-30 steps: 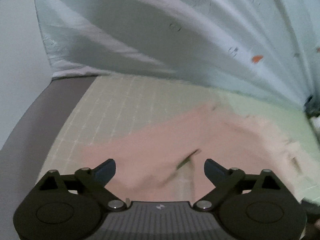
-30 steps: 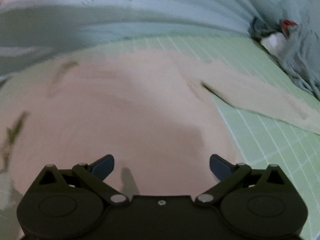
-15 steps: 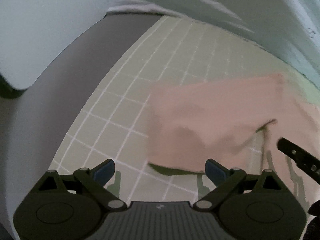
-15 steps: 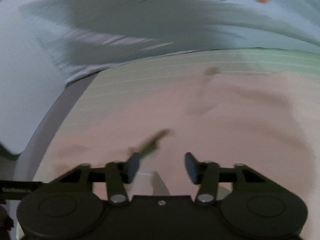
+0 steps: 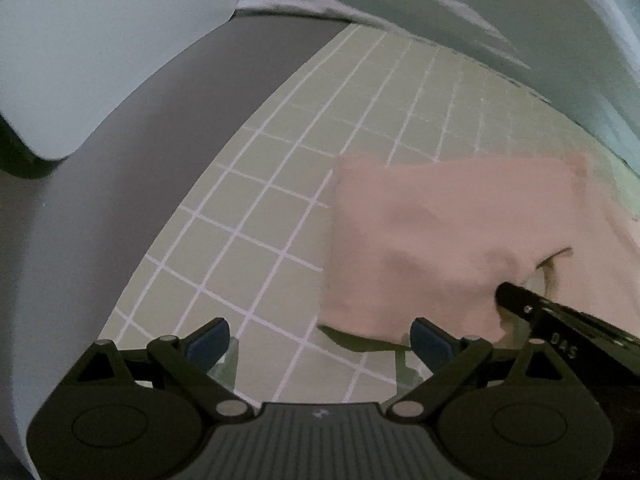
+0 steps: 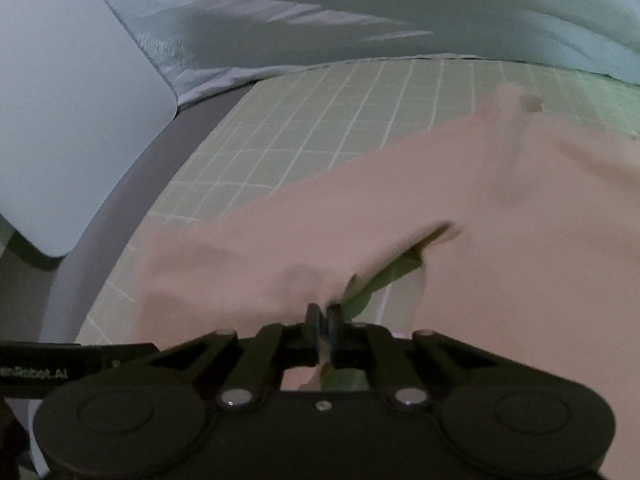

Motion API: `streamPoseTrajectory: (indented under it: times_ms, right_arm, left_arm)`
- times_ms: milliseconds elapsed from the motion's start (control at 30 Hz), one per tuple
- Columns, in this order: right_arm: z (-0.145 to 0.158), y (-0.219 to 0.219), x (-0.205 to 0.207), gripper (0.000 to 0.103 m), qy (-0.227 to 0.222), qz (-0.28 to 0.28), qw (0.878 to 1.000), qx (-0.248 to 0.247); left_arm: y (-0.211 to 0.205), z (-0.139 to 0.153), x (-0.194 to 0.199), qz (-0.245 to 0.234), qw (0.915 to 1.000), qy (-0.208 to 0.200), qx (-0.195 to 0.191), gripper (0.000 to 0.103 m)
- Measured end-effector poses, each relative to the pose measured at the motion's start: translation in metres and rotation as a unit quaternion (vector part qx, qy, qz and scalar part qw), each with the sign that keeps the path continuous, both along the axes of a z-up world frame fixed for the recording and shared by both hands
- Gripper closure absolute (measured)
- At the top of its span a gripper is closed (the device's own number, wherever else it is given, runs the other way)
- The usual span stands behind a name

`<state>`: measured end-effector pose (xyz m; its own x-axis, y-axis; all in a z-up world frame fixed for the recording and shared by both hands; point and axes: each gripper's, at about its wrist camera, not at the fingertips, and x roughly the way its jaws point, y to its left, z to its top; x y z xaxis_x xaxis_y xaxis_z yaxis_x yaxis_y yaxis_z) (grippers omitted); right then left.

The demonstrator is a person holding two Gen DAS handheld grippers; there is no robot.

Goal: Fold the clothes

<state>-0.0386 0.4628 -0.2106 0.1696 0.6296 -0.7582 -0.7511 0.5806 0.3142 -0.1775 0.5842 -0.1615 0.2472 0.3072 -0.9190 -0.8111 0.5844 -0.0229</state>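
A pink garment (image 5: pixel 440 236) lies on a green grid mat (image 5: pixel 280 208). My left gripper (image 5: pixel 320 344) is open and empty, low over the mat just left of the garment's near edge. My right gripper (image 6: pixel 324 324) is shut on the pink garment (image 6: pixel 360 216) at a near fold, where the cloth bunches and lifts off the mat (image 6: pixel 320 108). The right gripper's black body also shows in the left wrist view (image 5: pixel 560 320), touching the garment's near right part.
A pale blue sheet (image 5: pixel 480 12) hangs behind the mat and shows in the right wrist view (image 6: pixel 360 8). A grey surface (image 5: pixel 140 152) borders the mat on the left. A white rounded panel (image 5: pixel 80 48) stands at the far left.
My right gripper has closed from wide open onto the garment's fold. My left gripper has swung left, from over the garment to the bare mat beside it, and stays open.
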Motion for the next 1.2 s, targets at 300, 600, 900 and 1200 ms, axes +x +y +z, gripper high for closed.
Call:
streamPoseTrajectory:
  times_ms: [300,600,900,1200]
  right_arm:
    - [0.038,-0.077,0.004,0.1,-0.051,-0.05,0.996,0.055]
    - [0.087,-0.193,0.047,0.1,-0.103,-0.168,0.977,0.085]
    - [0.104,-0.304,0.107,0.1,-0.122,-0.24,0.961,0.07]
    - [0.101,-0.376,0.171,0.1,-0.136,-0.256,0.955,0.066]
  left_arm:
    - [-0.045,0.027,0.005,-0.032,0.9985,-0.013,0.044,0.006]
    - [-0.115,0.062,0.029,-0.083,0.9931,-0.042,0.071,0.006]
    - [-0.187,0.077,0.077,-0.095,0.9915,-0.065,0.06,0.006]
    - [-0.236,0.073,0.121,-0.073,0.9944,-0.044,0.063,0.006]
